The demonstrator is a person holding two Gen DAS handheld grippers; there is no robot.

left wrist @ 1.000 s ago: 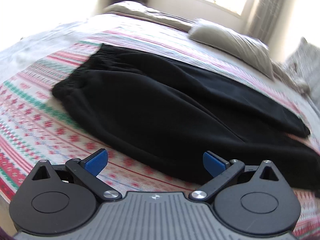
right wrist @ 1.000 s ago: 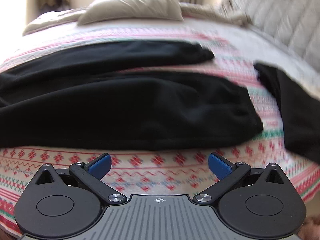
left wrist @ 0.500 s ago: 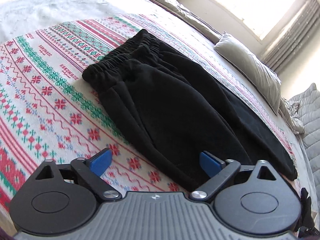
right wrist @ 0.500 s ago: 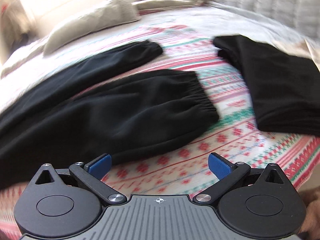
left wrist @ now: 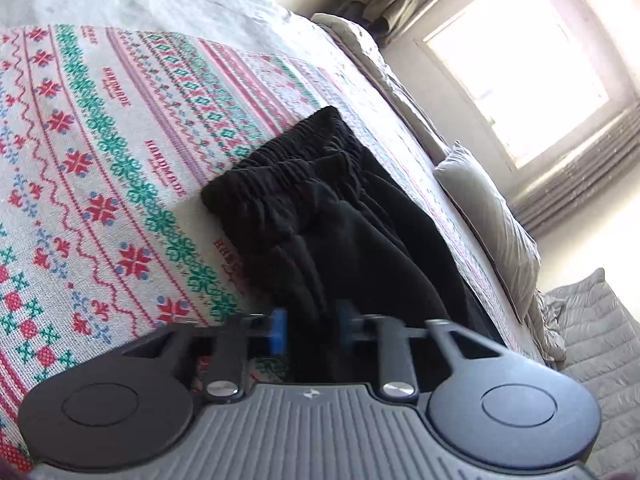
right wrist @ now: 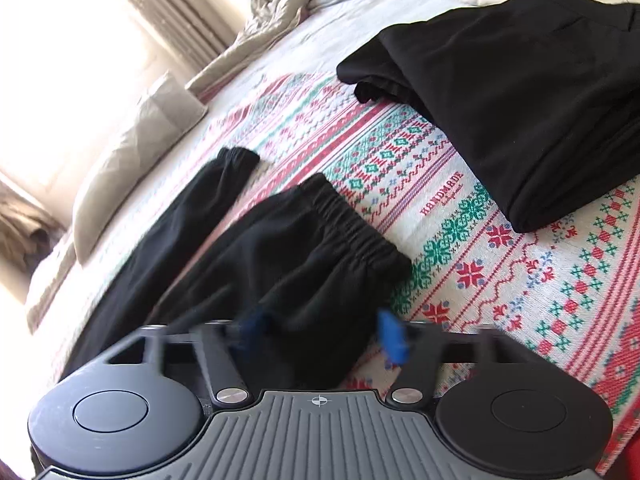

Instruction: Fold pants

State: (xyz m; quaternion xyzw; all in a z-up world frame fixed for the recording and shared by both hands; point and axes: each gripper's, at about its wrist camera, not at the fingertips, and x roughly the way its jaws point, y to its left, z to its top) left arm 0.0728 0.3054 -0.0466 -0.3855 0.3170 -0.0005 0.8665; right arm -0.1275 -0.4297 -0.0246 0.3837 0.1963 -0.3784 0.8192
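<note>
Black sweatpants (left wrist: 340,232) lie flat on a patterned bedspread (left wrist: 100,152). The left wrist view shows the elastic waistband (left wrist: 280,168) ahead. My left gripper (left wrist: 310,330) has closed on the near edge of the pants below the waistband; black cloth fills the narrow gap between its blue pads. The right wrist view shows the two leg cuffs, the near cuff (right wrist: 352,228) and the far cuff (right wrist: 236,160). My right gripper (right wrist: 320,330) straddles the near leg's edge just behind the cuff, its jaws partly closed and motion-blurred, cloth between them.
A second folded black garment (right wrist: 520,112) lies on the bedspread to the right of the cuffs. Beige pillows (left wrist: 492,220) and a grey quilt (left wrist: 592,340) lie at the bed's far side under a bright window (left wrist: 516,64).
Both grippers have dropped to the pants' near edge. The left moved towards the waistband and closed on cloth. The right moved to the near cuff and its jaws are closing.
</note>
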